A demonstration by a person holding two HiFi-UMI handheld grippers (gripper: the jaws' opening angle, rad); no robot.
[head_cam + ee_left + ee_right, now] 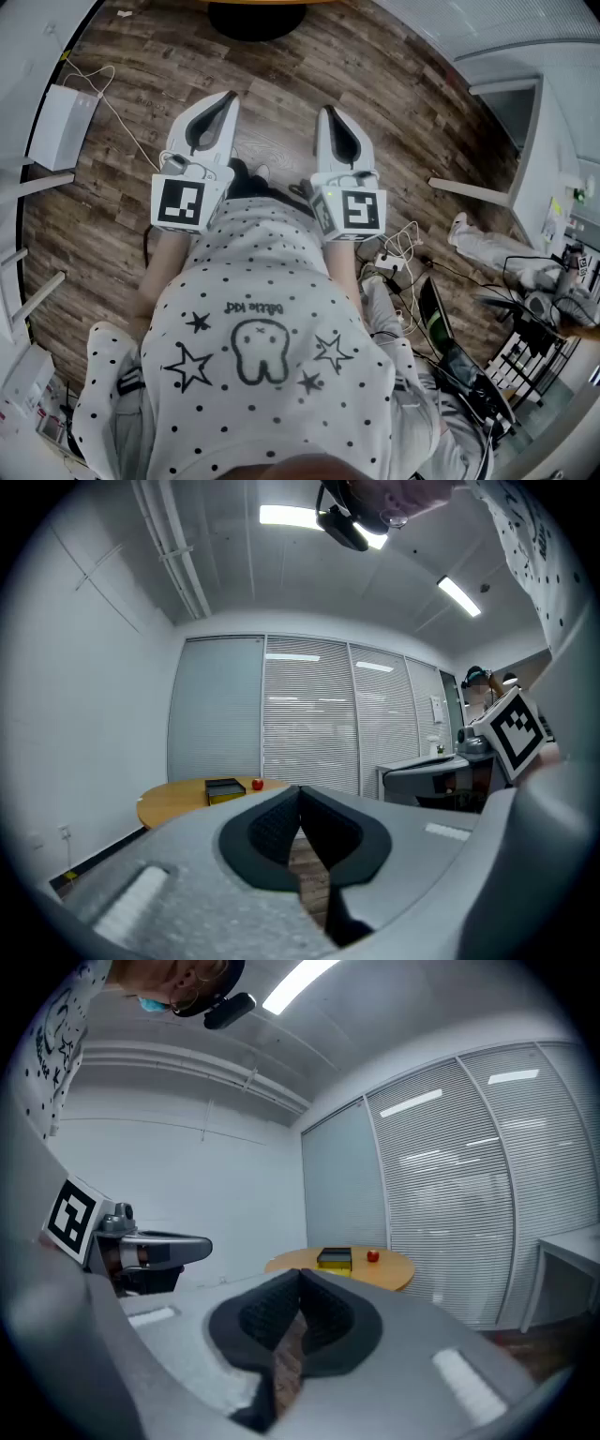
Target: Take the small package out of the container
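A black container with a yellow side (225,790) stands on a round wooden table (173,803) far across the room, with a small red object (257,784) beside it. The right gripper view shows the same container (335,1259), red object (373,1256) and table (398,1270). No small package can be made out at this distance. In the head view my left gripper (228,97) and right gripper (327,112) are held side by side over the wood floor, close to my body. Both the left gripper (300,790) and the right gripper (300,1275) have their jaws closed on nothing.
The table's dark pedestal base (255,19) sits at the top of the head view. A white box (64,127) with a cable lies on the floor at left. A power strip (389,262), cables and a laptop (450,347) are at right. A grey desk (422,775) stands by the blinds.
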